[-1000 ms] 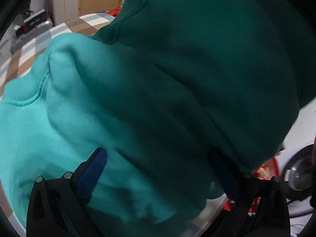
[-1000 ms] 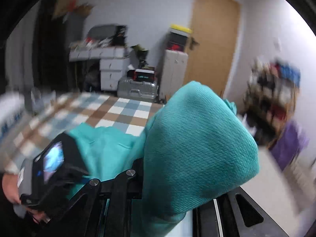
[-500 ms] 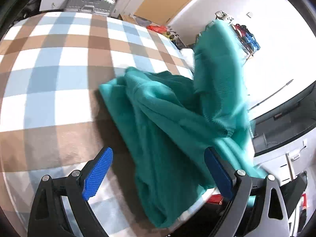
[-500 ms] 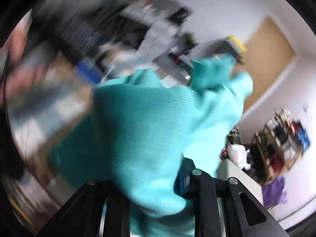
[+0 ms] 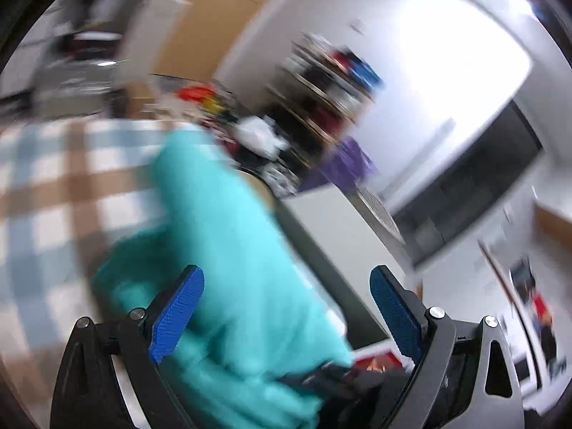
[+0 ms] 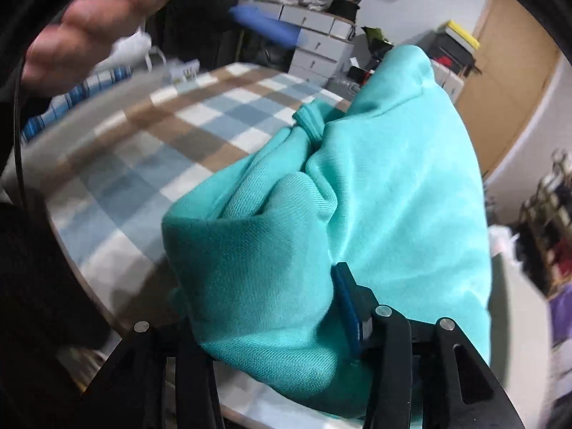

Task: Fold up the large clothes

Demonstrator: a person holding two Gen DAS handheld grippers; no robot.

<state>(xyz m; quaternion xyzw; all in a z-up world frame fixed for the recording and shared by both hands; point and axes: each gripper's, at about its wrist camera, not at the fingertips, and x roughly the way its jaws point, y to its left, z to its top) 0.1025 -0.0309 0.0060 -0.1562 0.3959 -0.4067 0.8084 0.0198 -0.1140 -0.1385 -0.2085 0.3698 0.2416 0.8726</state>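
checked tablecloth (image 6: pixel 171 136), white drawers (image 6: pixel 314 46), wooden door (image 6: pixel 500 82)

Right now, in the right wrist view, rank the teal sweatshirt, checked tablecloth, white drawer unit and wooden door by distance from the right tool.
1. Teal sweatshirt, clamped in the right tool.
2. Checked tablecloth, left, underneath.
3. White drawer unit and wooden door, at the room's back: too close to call.

Left wrist view: we see heavy motion blur over the whole room; shelves, checked tabletop (image 5: pixel 53 193) and teal garment (image 5: pixel 243 250) all smeared, only the left hand-held gripper (image 5: pixel 286 314) w/ blue pads stays sharp. White wall at 1-2 o'clock blown out by glare. Right wrist view: bright, even indoor light, cloth weave crisp near centre, soft shadow under its folds. Blurred hand (image 6: pixel 85 32) at 10 o'clock. Both views: fisheye bending, dark vignette at edges.
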